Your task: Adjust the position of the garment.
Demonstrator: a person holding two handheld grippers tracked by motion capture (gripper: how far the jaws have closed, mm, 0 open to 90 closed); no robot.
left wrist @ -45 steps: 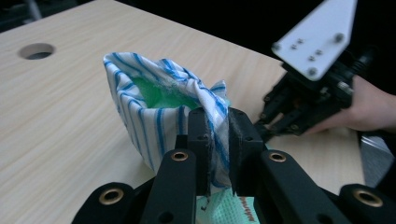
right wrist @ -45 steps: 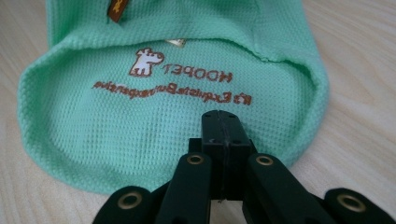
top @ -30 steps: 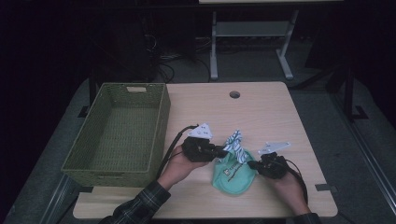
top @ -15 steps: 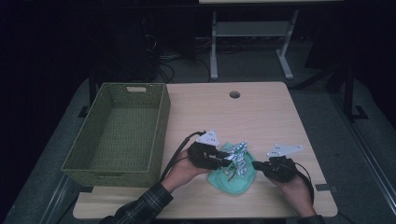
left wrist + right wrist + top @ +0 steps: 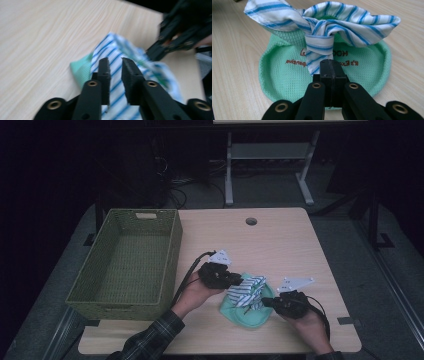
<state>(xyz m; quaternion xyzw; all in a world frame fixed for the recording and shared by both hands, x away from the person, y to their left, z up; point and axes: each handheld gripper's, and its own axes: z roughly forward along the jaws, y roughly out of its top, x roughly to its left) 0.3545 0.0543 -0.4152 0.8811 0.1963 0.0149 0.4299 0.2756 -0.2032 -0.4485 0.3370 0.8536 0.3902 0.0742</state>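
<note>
A blue-and-white striped cloth (image 5: 247, 290) lies bunched on a round green cloth (image 5: 245, 316) near the table's front edge. My right gripper (image 5: 264, 301) (image 5: 329, 62) is shut on a twisted end of the striped cloth (image 5: 324, 25), over the green cloth (image 5: 287, 75). My left gripper (image 5: 239, 281) (image 5: 115, 61) sits at the striped cloth's left end. Its jaws have just been closing and stand a narrow gap apart. The striped cloth (image 5: 113, 43) shows through that gap, below the pads, with the green cloth (image 5: 81, 71) beside it. The right gripper (image 5: 175, 32) shows beyond.
A green woven basket (image 5: 115, 302) stands empty on the left of the wooden table (image 5: 280, 240). A cable hole (image 5: 251, 221) is at the table's back edge. A metal stand is on the dark floor behind the table.
The striped cloth, held up between the grippers a second ago, has come down onto the green cloth. The left gripper shifted right and lower along it. The right gripper barely moved.
</note>
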